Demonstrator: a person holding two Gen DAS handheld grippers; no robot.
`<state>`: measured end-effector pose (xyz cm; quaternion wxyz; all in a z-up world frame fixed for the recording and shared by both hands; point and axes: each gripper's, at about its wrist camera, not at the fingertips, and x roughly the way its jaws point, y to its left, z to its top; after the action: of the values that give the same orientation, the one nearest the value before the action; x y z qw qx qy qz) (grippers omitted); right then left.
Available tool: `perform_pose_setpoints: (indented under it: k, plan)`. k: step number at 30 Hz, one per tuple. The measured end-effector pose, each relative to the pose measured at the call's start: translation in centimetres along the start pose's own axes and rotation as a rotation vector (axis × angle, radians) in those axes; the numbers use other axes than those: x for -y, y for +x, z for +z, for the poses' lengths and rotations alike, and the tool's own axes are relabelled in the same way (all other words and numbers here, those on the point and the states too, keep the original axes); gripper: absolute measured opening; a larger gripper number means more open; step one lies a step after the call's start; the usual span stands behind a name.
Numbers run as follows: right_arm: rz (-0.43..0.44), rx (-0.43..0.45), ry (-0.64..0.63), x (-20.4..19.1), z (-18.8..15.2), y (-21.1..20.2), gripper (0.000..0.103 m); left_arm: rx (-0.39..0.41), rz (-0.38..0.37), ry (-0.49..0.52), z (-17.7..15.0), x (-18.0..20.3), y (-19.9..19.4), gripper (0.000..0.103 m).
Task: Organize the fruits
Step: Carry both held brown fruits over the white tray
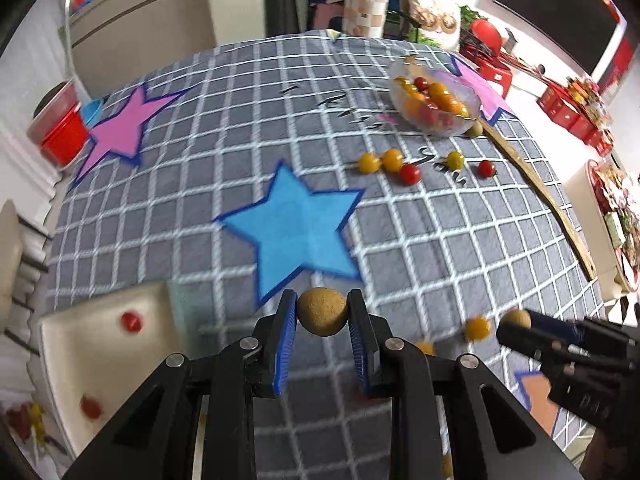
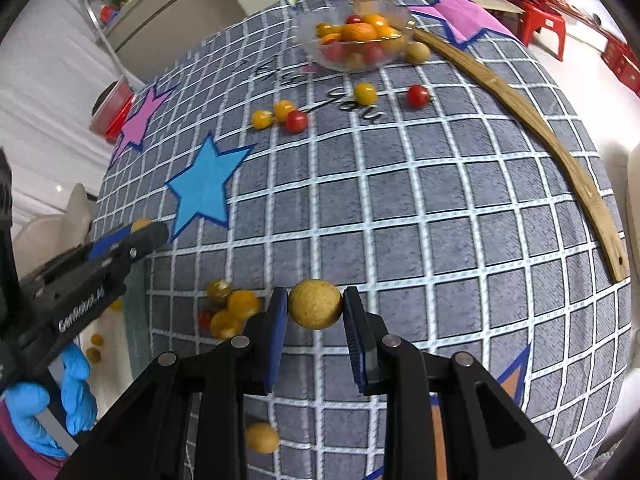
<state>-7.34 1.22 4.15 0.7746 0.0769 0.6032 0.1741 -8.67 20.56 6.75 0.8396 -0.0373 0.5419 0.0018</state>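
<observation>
both grippers are mid-carry, each with its fingers clamped on a round brown fruit: the left gripper (image 1: pixel 322 314) holds one brown fruit (image 1: pixel 322 312), and the right gripper (image 2: pixel 315 308) holds another brown fruit (image 2: pixel 315 304), both lifted above the checked cloth on the bench (image 2: pixel 440 220). the step in hand looks like sorting loose fruit by kind. the next move probably calls for carrying each brown fruit over its own place and letting go low, since round fruit will roll on the cloth.

the left wrist view shows a pale tray (image 1: pixel 80 344) at the near left with red tomatoes (image 1: pixel 131 322) lying in it, a likely drop spot; the right wrist view shows little of it. the right wrist view alone shows a small heap of yellow tomatoes (image 2: pixel 234 312) just beside its fingers, another brown fruit (image 2: pixel 262 438) below them, and the blue-gloved hand (image 2: pixel 48 396) holding the left gripper. both show the glass bowl (image 2: pixel 320 54) of mixed fruit far off, with scattered tomatoes (image 2: pixel 280 116) before it.
</observation>
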Motion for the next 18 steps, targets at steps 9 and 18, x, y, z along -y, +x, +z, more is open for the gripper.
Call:
perform_pose_setpoints:
  k: [9, 18]
  plan:
    - [0.054, -0.035, -0.123, -7.0, -0.4, 0.4, 0.031, -0.012, 0.095, -0.104, -6.3, -5.9, -3.5, 0.027]
    - [0.128, -0.095, -0.277, -16.2, -2.5, 2.4, 0.031, -0.071, 0.187, -0.234, -13.1, -12.6, -4.9, 0.027]
